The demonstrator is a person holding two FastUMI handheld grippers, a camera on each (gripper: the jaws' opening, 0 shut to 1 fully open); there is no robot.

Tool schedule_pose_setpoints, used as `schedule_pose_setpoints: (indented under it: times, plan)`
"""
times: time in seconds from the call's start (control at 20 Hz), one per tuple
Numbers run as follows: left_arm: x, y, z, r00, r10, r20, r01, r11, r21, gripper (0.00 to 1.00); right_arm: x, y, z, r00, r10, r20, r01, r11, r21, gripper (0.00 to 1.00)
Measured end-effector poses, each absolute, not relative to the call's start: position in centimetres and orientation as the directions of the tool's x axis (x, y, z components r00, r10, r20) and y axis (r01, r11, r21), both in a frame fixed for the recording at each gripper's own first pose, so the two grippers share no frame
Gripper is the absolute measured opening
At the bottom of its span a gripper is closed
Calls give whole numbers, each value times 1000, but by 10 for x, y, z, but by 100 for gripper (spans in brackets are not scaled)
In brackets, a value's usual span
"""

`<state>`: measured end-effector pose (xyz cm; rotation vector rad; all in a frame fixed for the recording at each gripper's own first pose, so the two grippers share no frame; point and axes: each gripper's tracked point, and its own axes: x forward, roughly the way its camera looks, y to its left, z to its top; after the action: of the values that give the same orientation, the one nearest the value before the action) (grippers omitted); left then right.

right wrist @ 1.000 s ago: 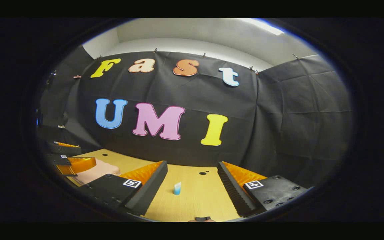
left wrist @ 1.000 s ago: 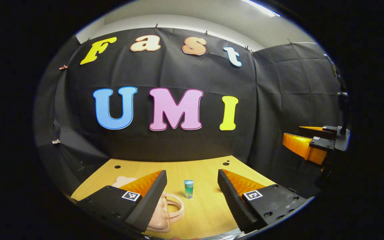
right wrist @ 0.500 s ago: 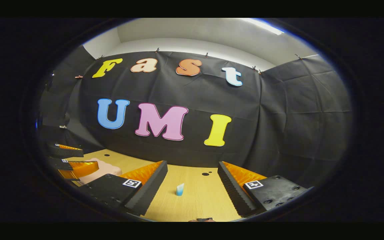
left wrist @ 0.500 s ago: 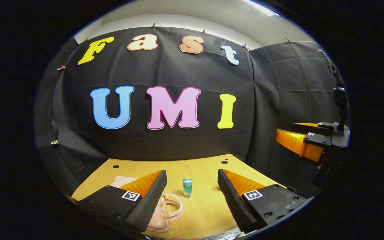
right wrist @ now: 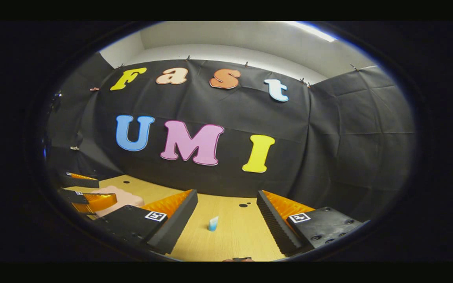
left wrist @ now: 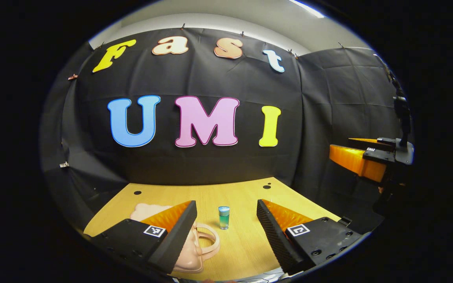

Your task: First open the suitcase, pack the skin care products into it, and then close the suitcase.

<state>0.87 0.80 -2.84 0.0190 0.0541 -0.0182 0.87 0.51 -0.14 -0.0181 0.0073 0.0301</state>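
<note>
Suitcase (left wrist: 189, 251), pale pink with a looped handle, lies closed on the wooden table (left wrist: 242, 243); opening looks not yet begun. Left gripper (left wrist: 226, 232) hangs just above and in front of it, fingers wide apart, nothing between them. One finger covers part of the case. Against a second ago the table shows slightly more in its view, so this gripper has tipped or eased a little; no contact made yet.

Small blue-green bottle (left wrist: 223, 217) stands upright just right of the suitcase handle, apart from it. Right gripper (right wrist: 226, 232), further right of the suitcase, is also spread wide and holds nothing. A small pale-blue tube (right wrist: 212, 223) stands ahead of it, well right of the suitcase, and has barely drifted in that view.

Open tabletop lies right of the suitcase; black cloth closes in behind. Table's left edge runs near the case, so little room on that side.
</note>
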Motion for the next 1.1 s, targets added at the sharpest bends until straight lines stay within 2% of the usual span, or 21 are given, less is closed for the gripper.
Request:
schedule_pose_setpoints:
  times: [0.35, 0.5, 0.6, 0.9, 1.1]
  plan:
    - [23, 1, -67, 989, -74, -131, 71, 997, -31, 96, 10, 7, -3, 999, 45, -17, -45, 998, -46, 94]
    - [40, 4, -95, 975, -57, -217, 47, 998, -51, 96, 15, 1, -6, 998, 58, 4, -57, 994, -92, 96]
    - [56, 8, -110, 963, -29, -267, 18, 999, -41, 96, 25, -5, -11, 997, 75, -2, -75, 993, -96, 94]
    - [107, 17, -178, 883, 24, -469, -53, 997, -50, 99, 62, -36, -58, 988, 103, -113, -106, 994, -20, 96]
    - [136, 22, -222, 813, 56, -580, -139, 985, -98, 98, 89, -56, -91, 978, 131, -165, -139, 989, -39, 96]
